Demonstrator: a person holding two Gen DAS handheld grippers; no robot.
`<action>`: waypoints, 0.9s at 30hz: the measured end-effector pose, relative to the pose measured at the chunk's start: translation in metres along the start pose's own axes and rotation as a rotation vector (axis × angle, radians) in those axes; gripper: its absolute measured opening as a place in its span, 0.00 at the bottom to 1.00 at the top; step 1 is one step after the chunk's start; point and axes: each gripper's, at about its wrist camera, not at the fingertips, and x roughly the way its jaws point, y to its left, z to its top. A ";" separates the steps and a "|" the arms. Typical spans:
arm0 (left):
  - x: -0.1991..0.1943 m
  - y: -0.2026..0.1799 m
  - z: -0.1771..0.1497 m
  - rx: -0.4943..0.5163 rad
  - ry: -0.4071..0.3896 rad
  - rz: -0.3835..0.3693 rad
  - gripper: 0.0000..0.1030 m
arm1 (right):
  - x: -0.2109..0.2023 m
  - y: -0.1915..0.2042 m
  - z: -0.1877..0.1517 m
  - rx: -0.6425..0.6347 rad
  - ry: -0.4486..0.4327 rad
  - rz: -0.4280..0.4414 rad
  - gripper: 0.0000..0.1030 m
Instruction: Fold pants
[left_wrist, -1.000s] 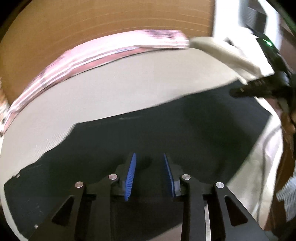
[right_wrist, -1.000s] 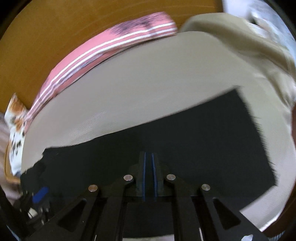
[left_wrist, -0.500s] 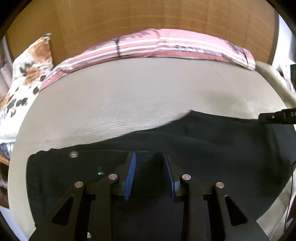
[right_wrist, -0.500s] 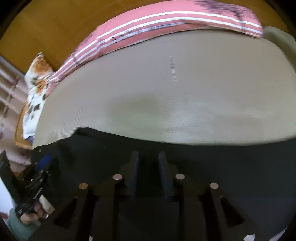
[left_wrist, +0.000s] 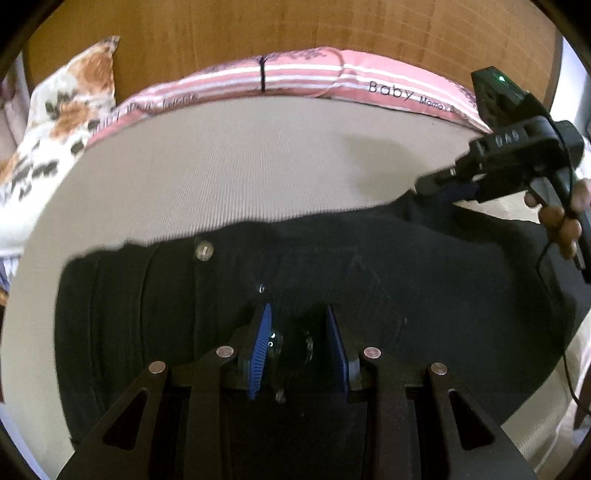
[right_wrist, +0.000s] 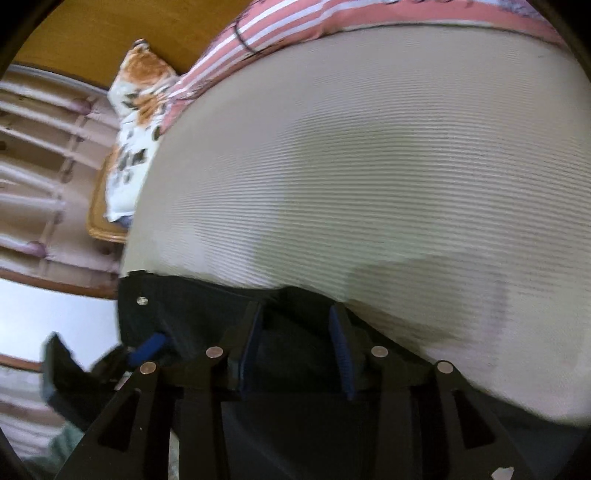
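Observation:
Black pants (left_wrist: 369, 273) lie flat across a beige ribbed bed cover (left_wrist: 229, 173), waist button at the left. My left gripper (left_wrist: 298, 334) is open just above the pants' middle, nothing between its blue pads. My right gripper (left_wrist: 443, 184) shows at the right of the left wrist view, over the pants' far edge. In the right wrist view the right gripper (right_wrist: 295, 332) is open over the dark cloth (right_wrist: 207, 310) at its far edge. The left gripper (right_wrist: 147, 347) appears at lower left there.
A pink striped pillow (left_wrist: 314, 77) lies along the wooden headboard (left_wrist: 258, 29). A floral pillow (left_wrist: 55, 122) sits at the far left. A beige cloth (left_wrist: 576, 369) hangs off the right side. The bed's left edge and floor show in the right wrist view (right_wrist: 44, 302).
The right gripper was shut a second ago and has opened. Both grippers swung round and moved over the pants; the waist button has come into view.

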 end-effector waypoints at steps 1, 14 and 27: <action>-0.001 0.002 -0.003 -0.006 -0.002 -0.011 0.31 | 0.003 0.001 0.000 -0.002 0.010 0.014 0.32; -0.012 0.020 -0.019 -0.080 -0.027 -0.089 0.31 | 0.015 0.020 0.001 -0.090 -0.128 -0.167 0.09; -0.045 -0.053 0.047 0.110 -0.152 -0.106 0.40 | -0.114 0.007 -0.060 -0.011 -0.375 -0.256 0.32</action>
